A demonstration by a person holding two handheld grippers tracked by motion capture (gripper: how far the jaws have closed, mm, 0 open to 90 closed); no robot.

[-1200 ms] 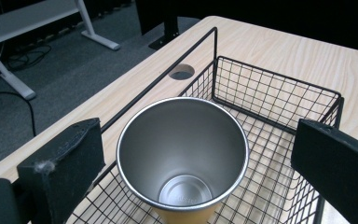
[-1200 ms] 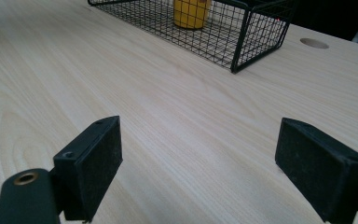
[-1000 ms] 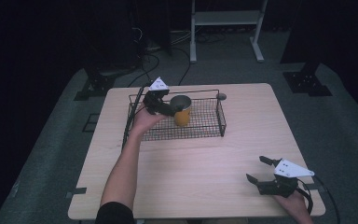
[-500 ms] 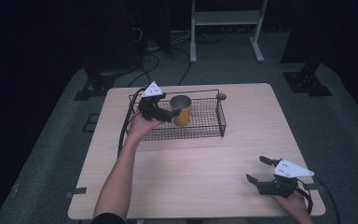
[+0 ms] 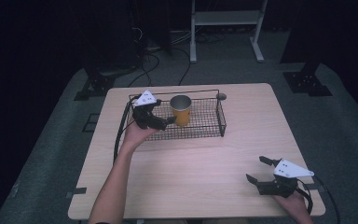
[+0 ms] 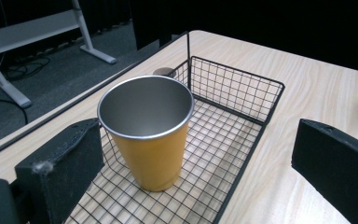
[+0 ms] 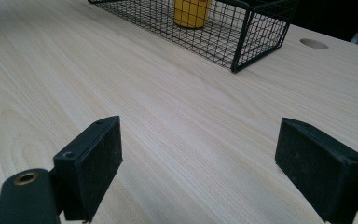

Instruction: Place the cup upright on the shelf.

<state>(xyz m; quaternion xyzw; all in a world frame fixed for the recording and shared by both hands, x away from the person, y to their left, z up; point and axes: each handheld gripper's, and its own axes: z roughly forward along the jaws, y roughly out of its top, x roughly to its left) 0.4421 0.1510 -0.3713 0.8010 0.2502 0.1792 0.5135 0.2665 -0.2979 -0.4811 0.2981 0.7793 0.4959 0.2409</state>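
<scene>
Upright yellow metal cup with a bare steel interior, standing inside the black wire-mesh basket toward its left half. Left gripper sits just beside the cup, jaws spread wide and holding nothing; a clean grasp likely calls for centring the cup between the pads before closing. Right gripper rests near the front right corner, jaws likewise open and empty. Pale wood-grain table; grey carpet, dark surroundings, white metal stand behind

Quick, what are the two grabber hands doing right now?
Left gripper: open, holding nothing, beside the cup.
Right gripper: open, holding nothing.
</scene>
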